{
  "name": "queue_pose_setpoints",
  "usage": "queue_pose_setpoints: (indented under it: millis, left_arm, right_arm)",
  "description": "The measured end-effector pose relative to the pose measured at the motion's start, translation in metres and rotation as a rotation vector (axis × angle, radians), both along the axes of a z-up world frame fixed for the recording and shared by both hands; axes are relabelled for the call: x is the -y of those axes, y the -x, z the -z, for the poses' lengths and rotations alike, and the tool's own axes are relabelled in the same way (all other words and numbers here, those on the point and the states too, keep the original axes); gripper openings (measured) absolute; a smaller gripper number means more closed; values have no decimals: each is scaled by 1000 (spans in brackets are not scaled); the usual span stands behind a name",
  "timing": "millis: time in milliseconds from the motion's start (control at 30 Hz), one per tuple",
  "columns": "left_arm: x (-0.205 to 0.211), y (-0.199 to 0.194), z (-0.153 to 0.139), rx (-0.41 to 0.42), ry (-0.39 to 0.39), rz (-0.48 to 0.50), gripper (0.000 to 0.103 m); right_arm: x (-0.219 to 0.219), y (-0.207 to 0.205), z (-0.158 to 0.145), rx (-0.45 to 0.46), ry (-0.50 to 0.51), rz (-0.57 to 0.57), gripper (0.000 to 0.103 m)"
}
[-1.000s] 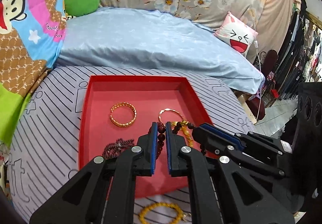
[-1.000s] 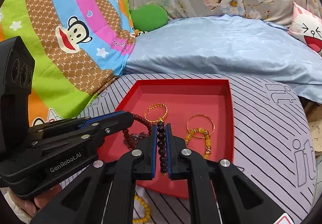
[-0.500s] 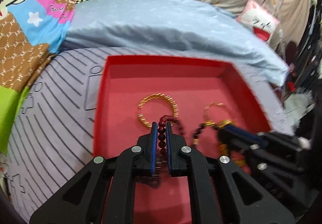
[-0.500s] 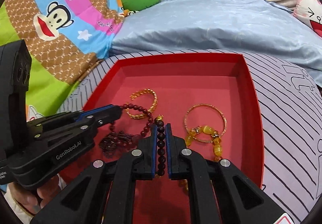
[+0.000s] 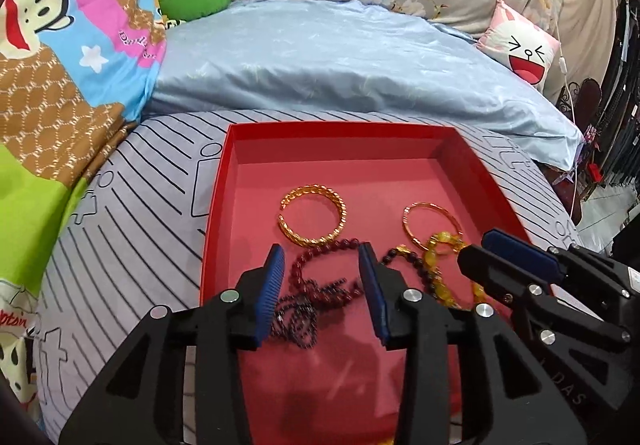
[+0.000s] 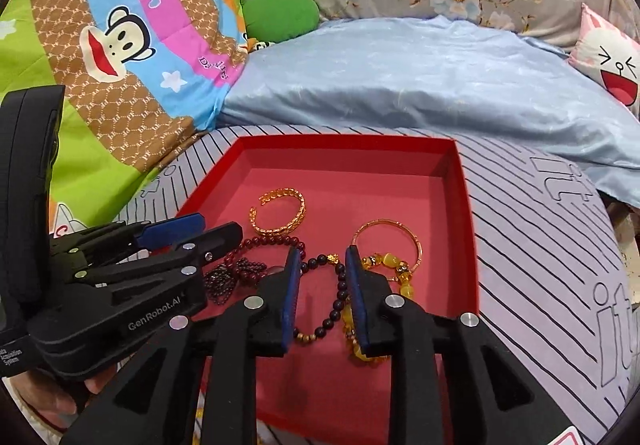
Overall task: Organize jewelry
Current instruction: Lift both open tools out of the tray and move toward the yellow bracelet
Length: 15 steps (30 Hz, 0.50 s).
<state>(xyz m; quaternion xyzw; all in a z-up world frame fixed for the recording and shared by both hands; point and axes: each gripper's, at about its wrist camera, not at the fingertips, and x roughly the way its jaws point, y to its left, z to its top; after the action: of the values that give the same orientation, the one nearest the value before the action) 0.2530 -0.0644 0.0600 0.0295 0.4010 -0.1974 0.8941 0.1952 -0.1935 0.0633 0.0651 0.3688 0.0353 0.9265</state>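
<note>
**A:** ok so where's the jewelry sitting?

**B:** All in the red tray (image 5: pixel 216 213) on the striped grey cushion (image 5: pixel 132 205) on the bed. The dark red bead necklace (image 5: pixel 316 285) is lying loose on the tray floor, low centre of the left wrist view. It runs right through the gap of the left gripper (image 5: pixel 322 277), whose jaws are spread wide, one blue pad on either side of the beads, neither pad touching them as far as I can see.

**A:** And the other one?

**B:** Right gripper (image 6: pixel 320 285) is parted too, a bit narrower, holding nothing. In its own view the necklace's bigger dark beads curve down between its fingers, with a small gold charm bead at the top of the gap. The tangled end of the strand is off to the lower left, just beside the left gripper's tips.

**A:** Anything else in the tray?

**B:** Gold braided cuff bangle (image 5: pixel 312 219) in the middle, just above the necklace; the top of the bead loop nearly meets its lower edge. Thin gold bangle (image 6: pixel 386 243) to the right of it, and a yellow bead bracelet (image 6: pixel 394 273) overlapping its lower side, partly hidden behind the right gripper's finger.

**A:** Background?

**B:** Light blue pillow (image 5: pixel 340 61) behind the tray, cartoon monkey blanket (image 6: pixel 120 45) upper left, pink smiley cushion (image 5: pixel 524 41) far right.
</note>
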Motion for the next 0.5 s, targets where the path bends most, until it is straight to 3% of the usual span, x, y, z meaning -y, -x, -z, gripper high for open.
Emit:
queue_pose_setpoints:
  millis: [500]
  left_arm:
    - [-5, 85, -14, 8, 1, -14, 39]
  right_arm:
    - [6, 88, -17, 23, -3, 44, 30]
